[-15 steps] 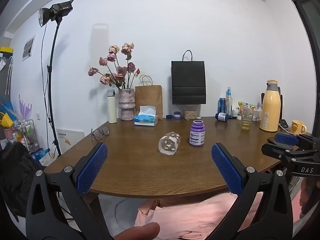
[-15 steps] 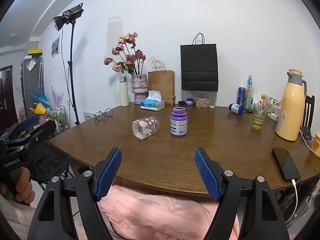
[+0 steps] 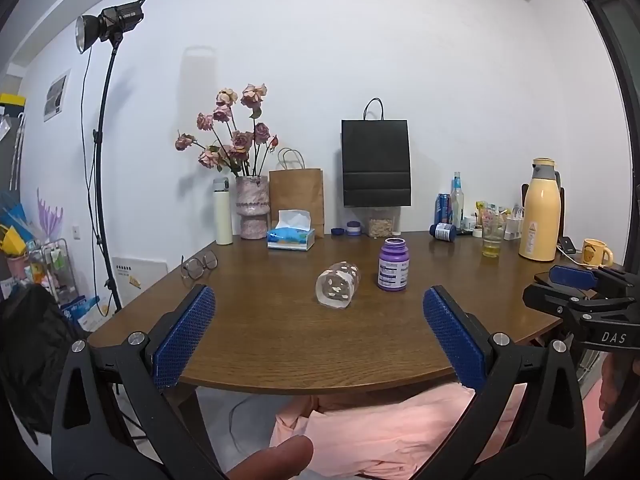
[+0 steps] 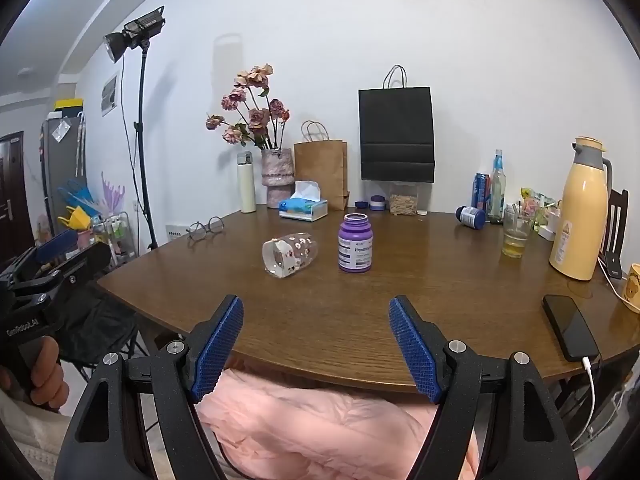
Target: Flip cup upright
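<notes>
- Left wrist view: left hand-held gripper [image 3: 319,332] spread wide and empty at the bottom of the frame, over the near edge of the worktop [image 3: 280,344].
- Cup [image 3: 338,284] lies on its side at the frame's centre, mouth toward the camera, nothing visible inside; a purple bottle [image 3: 393,265] stands capped just to its right.
- Toward the right, a drinking glass [image 3: 492,238] holds a little yellow liquid, beside a tall yellow thermos [image 3: 541,210]; a vase [image 3: 251,207] holding dried roses stands at centre left.
- Right wrist view: right hand-held gripper [image 4: 316,346] likewise gapes open with nothing between its pads, low in the frame.
- Cup [image 4: 290,255] rests sideways left of centre, apart from both grippers, the purple bottle [image 4: 355,249] near its base end.
- Tissue box [image 4: 303,207], a tissue poking from its top, sits behind the cup.
</notes>
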Tool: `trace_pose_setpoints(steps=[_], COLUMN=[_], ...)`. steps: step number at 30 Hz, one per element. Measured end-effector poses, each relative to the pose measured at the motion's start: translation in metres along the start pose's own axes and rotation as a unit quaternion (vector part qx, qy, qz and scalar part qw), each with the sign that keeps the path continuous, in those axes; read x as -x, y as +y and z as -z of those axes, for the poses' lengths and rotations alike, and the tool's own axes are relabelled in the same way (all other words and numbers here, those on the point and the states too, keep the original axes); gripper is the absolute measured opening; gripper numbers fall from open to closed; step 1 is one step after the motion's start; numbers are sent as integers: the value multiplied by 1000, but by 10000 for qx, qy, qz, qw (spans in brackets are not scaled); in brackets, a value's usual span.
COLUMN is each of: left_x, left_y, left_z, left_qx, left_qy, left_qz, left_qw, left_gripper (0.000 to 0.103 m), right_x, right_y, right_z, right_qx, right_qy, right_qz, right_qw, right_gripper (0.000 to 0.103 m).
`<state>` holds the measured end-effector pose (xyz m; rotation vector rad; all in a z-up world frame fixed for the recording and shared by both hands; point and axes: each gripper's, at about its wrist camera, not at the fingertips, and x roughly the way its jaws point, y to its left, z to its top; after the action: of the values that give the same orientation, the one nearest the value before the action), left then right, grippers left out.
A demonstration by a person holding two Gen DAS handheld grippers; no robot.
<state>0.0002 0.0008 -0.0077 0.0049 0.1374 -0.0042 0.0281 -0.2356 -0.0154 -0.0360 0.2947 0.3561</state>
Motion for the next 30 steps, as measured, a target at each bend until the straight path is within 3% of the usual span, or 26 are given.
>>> trace_pose_setpoints(steps=[30], left_x=[1], left_y=[-1], left_z=[-5], left_qx=[-100], left_qy=[1], left_qz=[61], left_qw=[9999], left_gripper=[103], right_x=[2], right_y=[0], right_z=[-3], right_qx=[18], right_qy=[-15], right_qz=[0], right_qw=[10000], right_gripper=[80])
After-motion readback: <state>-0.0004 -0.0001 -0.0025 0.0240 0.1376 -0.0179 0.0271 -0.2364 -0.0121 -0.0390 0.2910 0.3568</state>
